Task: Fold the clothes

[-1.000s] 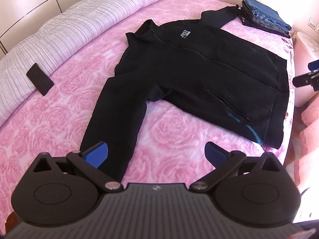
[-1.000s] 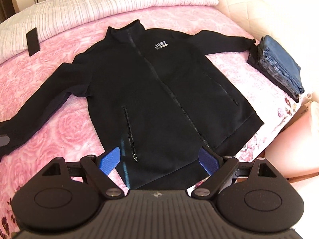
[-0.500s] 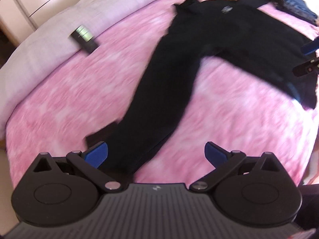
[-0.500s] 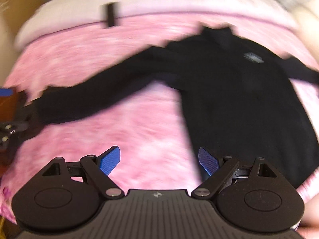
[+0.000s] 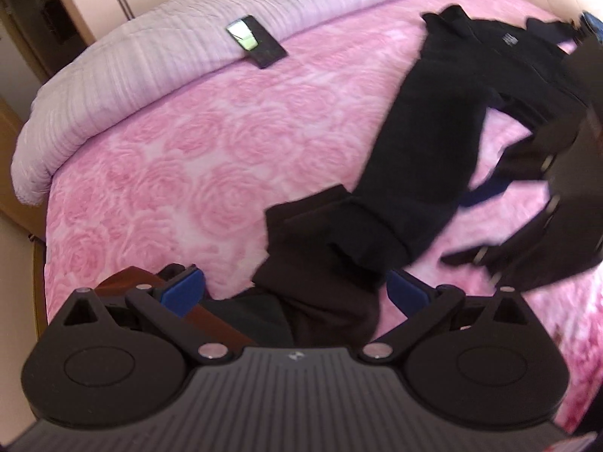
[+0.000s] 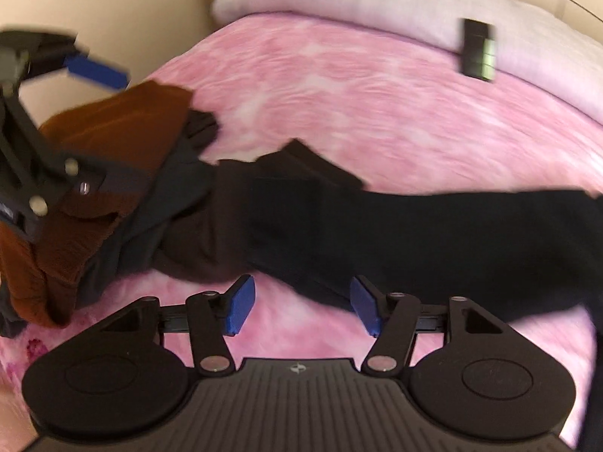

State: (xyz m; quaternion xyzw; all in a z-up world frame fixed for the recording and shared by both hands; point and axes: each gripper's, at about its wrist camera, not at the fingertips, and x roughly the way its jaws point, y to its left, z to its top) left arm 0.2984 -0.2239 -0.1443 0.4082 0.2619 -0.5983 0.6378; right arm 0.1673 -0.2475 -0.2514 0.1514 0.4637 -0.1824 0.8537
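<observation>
Here the black zip jacket (image 5: 433,143) lies on the pink rose-patterned bedspread (image 5: 181,158), its sleeve end between the left gripper (image 5: 296,290)'s wide-apart blue pads. The right gripper (image 6: 301,307)'s jaws are closing beside the sleeve, with only bedspread between them.

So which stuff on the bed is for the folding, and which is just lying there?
For the folding:
- black jacket, sleeve stretched out
- left gripper, open over the cuff
- right gripper, jaws closing, nothing pinched yet

Just lying about:
- phone near the pillow
- brown garment at the bed's edge
</observation>
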